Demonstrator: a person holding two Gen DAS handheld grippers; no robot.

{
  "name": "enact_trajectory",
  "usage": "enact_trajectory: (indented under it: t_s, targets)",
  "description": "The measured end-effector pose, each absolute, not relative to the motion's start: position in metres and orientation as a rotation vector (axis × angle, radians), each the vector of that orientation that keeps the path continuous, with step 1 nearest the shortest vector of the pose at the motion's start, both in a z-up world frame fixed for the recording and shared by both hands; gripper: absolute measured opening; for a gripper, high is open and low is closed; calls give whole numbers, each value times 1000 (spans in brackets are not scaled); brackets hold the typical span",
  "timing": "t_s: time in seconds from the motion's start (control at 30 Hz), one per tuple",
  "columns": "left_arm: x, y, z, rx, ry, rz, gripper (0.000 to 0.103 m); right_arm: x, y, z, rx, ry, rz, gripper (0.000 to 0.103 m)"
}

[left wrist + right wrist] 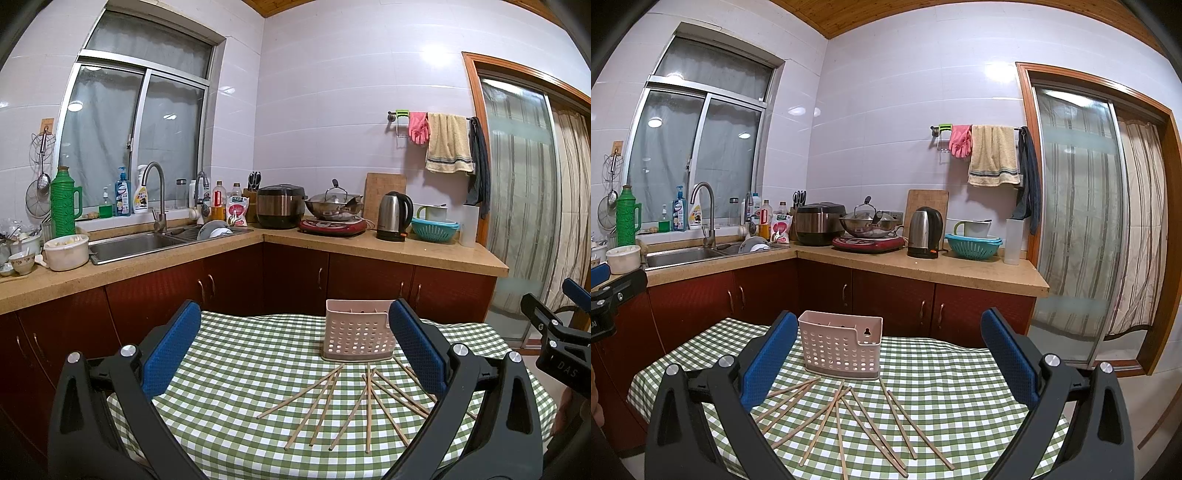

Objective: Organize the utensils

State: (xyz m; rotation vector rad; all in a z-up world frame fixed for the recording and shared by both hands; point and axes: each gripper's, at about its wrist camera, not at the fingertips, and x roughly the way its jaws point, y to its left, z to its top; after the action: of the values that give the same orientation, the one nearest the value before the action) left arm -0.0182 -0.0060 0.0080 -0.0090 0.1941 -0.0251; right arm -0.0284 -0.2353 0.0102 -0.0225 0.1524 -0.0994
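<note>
left gripper jaws spread wide, empty | right gripper same | chopsticks fanned on worktop between jaws, caddy just behind

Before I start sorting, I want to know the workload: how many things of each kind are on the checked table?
Wooden chopsticks: 10, lying loose (some partly hidden behind the fingers, so the count is approximate)
Pink perforated holder: 1
Total: 11

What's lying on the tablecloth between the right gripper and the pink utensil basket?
Scattered wooden chopsticks fan out below the pink utensil basket, between it and the open right gripper; the right wrist view shows it.
</note>
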Motion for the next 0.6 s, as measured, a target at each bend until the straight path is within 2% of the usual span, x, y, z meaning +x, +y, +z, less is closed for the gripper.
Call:
enact_trajectory:
  t_s: [0.6]
  targets:
    - [-17, -10, 6, -7, 200, -26, 99, -26, -234, 7, -23, 154, -101, 97]
